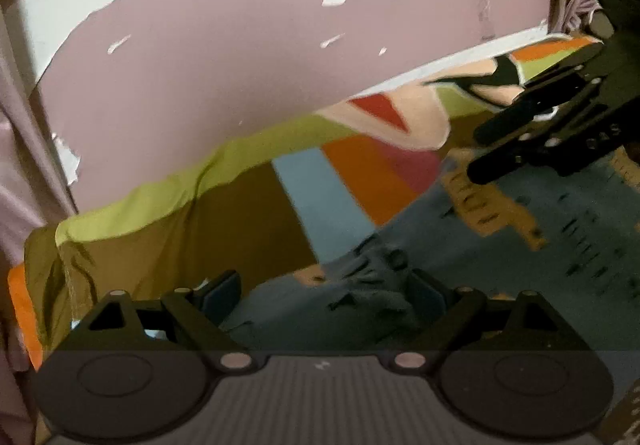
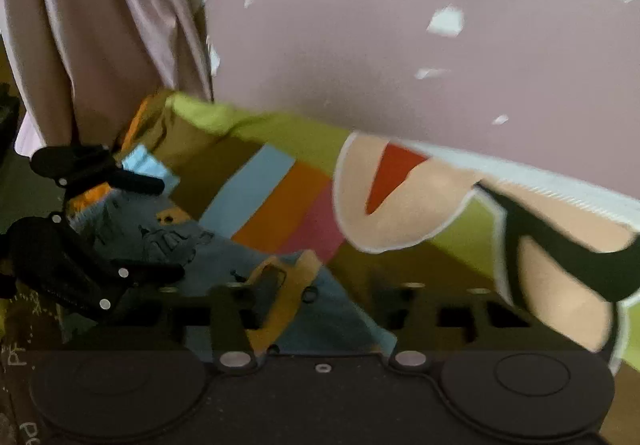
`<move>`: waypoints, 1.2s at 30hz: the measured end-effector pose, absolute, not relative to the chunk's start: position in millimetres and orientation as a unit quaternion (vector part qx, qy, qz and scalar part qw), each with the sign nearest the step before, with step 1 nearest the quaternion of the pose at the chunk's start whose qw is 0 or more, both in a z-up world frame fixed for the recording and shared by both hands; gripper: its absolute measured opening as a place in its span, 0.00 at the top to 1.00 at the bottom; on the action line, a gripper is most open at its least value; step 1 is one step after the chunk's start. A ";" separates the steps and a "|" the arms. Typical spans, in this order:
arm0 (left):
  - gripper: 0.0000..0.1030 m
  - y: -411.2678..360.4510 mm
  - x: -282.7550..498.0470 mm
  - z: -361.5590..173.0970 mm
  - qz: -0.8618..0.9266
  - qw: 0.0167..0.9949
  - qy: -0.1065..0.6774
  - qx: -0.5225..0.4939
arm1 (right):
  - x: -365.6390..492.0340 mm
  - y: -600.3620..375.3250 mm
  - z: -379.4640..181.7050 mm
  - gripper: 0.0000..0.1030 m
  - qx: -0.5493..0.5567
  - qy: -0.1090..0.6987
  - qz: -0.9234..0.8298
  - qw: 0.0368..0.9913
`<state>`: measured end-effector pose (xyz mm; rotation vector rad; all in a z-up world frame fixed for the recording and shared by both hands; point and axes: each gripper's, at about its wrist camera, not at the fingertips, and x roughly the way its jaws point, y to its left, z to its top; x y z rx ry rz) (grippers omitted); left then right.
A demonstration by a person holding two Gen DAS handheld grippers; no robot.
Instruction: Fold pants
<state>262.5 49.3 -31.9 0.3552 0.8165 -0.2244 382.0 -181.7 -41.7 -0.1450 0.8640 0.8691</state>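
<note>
Colourful bedsheet [image 1: 248,205], blue pants [image 1: 460,269] lying diagonally

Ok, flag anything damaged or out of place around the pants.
The pink wall behind the bed is damaged: paint has peeled off in white patches, the largest at upper left. The blue-grey pants lie bunched and wrinkled on the colourful bedsheet, not yet flat.
</note>
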 end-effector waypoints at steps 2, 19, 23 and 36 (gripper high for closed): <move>0.14 55.1 262.2 -38.0 -0.100 0.897 0.396 0.166 | 379.6 -175.5 -45.9 0.92 -0.088 0.399 0.410 0.816; 0.08 24.4 231.0 -11.8 -0.075 0.912 0.359 0.181 | 314.8 -249.8 -4.5 0.27 -0.096 0.327 0.281 0.897; 0.08 -9.3 211.0 -17.5 -0.106 0.910 0.359 0.179 | 260.8 -301.0 -6.7 0.27 -0.091 0.344 0.227 0.906; 0.02 -49.2 194.5 -32.9 -0.067 0.895 0.403 0.182 | 172.1 -422.3 -33.3 0.11 0.040 0.382 0.052 0.922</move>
